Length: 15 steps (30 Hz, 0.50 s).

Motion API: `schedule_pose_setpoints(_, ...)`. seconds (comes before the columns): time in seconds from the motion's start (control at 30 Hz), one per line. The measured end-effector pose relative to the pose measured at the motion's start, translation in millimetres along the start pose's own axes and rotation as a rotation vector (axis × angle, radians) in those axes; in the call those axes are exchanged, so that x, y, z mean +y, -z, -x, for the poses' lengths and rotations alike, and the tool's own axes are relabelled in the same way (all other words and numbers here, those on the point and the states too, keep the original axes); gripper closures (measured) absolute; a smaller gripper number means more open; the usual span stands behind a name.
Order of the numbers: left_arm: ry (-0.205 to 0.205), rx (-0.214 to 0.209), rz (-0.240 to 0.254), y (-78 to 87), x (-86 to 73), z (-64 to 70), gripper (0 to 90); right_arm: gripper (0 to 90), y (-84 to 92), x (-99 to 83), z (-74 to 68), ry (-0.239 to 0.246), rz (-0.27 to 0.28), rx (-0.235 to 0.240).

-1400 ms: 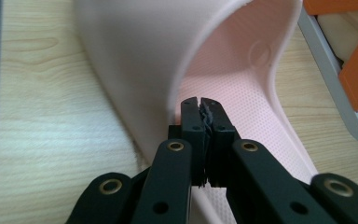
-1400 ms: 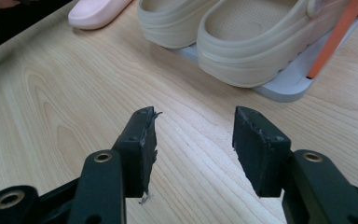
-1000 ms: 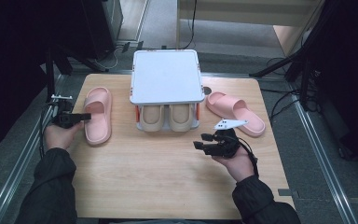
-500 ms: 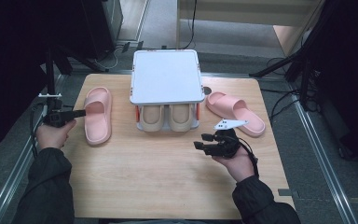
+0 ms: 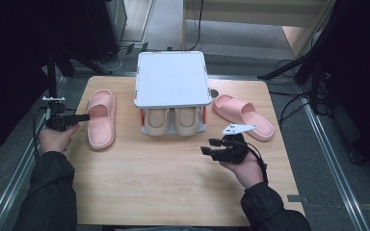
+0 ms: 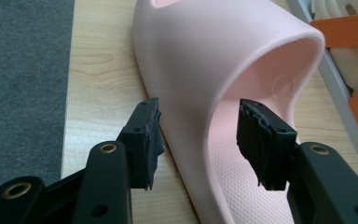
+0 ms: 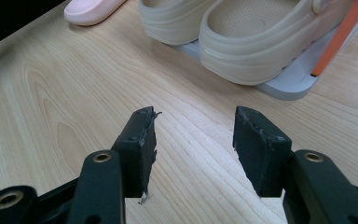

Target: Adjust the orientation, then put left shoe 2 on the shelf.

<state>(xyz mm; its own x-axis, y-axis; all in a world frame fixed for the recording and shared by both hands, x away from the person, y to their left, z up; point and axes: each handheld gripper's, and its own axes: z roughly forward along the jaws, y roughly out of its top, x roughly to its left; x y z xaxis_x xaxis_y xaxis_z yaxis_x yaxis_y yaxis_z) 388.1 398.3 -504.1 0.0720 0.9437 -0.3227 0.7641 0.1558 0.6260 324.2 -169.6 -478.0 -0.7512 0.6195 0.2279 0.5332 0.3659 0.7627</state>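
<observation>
Pink slipper [image 5: 100, 119] lies flat on the wooden table [image 5: 164, 187] at its left side, well apart from the white two-tier rack [image 5: 172, 79] at centre. The left gripper [image 5: 79, 117] is level at the slipper's outer edge, pointing toward it. In the left gripper view the slipper's [image 6: 223, 74] side wall stands between the jaws, which have just been opening; neither pad presses on it, the left pad sitting just beside the outer wall and the right pad over the textured insole. Nothing is gripped. The right gripper [image 5: 211, 146] rests low over bare table in front of the rack, jaws wide apart and holding nothing [image 7: 193, 140]. A beige pair of clogs [image 5: 172, 120] sits on the rack's lower tier. A second pink slipper [image 5: 243, 116] lies right of the rack, near the right hand [image 5: 243, 168].
</observation>
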Motion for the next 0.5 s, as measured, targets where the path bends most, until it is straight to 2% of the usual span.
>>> schedule_pose_setpoints(0.17,0.005,0.000,-0.012,-6.7,3.1,-1.3,47.7,49.8,5.0,-4.1,0.7,-0.005,0.006,-0.014)
schedule_pose_setpoints(0.27,0.015,0.000,0.001,-9.4,5.5,-1.7,47.9,49.8,8.1,-6.7,1.3,-0.014,0.008,-0.023)
schedule_pose_setpoints(0.4,0.006,0.010,0.006,-13.8,8.4,-1.7,48.0,49.7,10.9,-9.2,1.6,-0.025,0.008,-0.033)
schedule_pose_setpoints(0.5,0.012,0.002,0.011,-18.3,9.0,-2.1,47.9,49.6,12.4,-10.8,1.5,-0.025,0.009,-0.037)
